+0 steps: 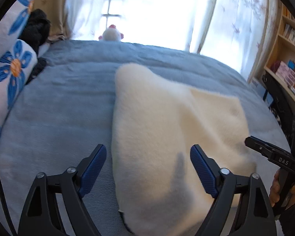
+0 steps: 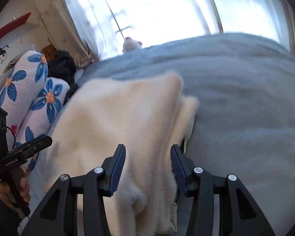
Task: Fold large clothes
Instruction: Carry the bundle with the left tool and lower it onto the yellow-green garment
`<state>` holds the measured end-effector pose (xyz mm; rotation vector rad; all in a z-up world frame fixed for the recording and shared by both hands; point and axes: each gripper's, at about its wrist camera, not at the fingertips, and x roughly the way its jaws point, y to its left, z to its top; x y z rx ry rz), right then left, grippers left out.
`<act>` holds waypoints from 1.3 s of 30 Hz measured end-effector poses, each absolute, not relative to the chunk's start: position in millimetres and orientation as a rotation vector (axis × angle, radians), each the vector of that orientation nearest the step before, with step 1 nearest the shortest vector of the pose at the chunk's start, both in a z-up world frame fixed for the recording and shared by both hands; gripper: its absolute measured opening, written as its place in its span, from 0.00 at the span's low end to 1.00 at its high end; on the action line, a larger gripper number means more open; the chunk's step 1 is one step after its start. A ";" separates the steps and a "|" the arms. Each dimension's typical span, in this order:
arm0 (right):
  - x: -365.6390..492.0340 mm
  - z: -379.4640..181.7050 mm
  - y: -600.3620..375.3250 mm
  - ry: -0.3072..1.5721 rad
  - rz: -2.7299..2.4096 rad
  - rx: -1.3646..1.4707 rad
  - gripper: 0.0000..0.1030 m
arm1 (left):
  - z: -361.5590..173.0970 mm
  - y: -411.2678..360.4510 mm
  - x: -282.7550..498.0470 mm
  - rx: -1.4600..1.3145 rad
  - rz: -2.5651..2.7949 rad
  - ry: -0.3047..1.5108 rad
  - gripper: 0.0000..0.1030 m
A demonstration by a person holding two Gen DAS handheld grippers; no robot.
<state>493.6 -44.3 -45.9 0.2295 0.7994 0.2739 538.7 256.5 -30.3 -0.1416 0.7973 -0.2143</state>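
A cream fleece garment (image 1: pixel 157 118) lies folded on the blue-grey bed cover (image 1: pixel 59 108), with a lower layer showing at its right side. My left gripper (image 1: pixel 148 153) is open and wide above the garment's near left edge: one finger over the bed cover, the other over the fleece. In the right wrist view the same garment (image 2: pixel 118 114) runs up between the blue pads of my right gripper (image 2: pixel 148 153). A thick bunch of fleece fills that gap and touches both pads. Each view shows the other tool's black frame (image 1: pixel 275 155) (image 2: pixel 29 147), held by a hand (image 2: pixel 21 188).
Two floral pillows (image 1: pixel 11 66) (image 2: pixel 29 90) and a dark heap of clothing (image 1: pixel 37 29) sit along the bed's left side. A white plush toy (image 1: pixel 112 33) stands at the far edge below the bright curtained window. A wooden bookshelf (image 1: pixel 285 59) stands to the right.
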 end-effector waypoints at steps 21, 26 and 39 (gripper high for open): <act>495.4 -79.6 -18.1 0.925 0.214 -0.014 0.00 | -45.3 236.4 531.8 0.010 -0.150 0.904 0.24; 490.4 -69.9 -17.3 0.938 0.212 0.020 0.03 | -45.8 234.5 529.9 0.002 -0.112 0.917 0.30; 412.9 2.0 -44.4 0.937 0.231 0.016 0.27 | 2.9 204.8 457.7 -0.016 -0.108 0.910 0.74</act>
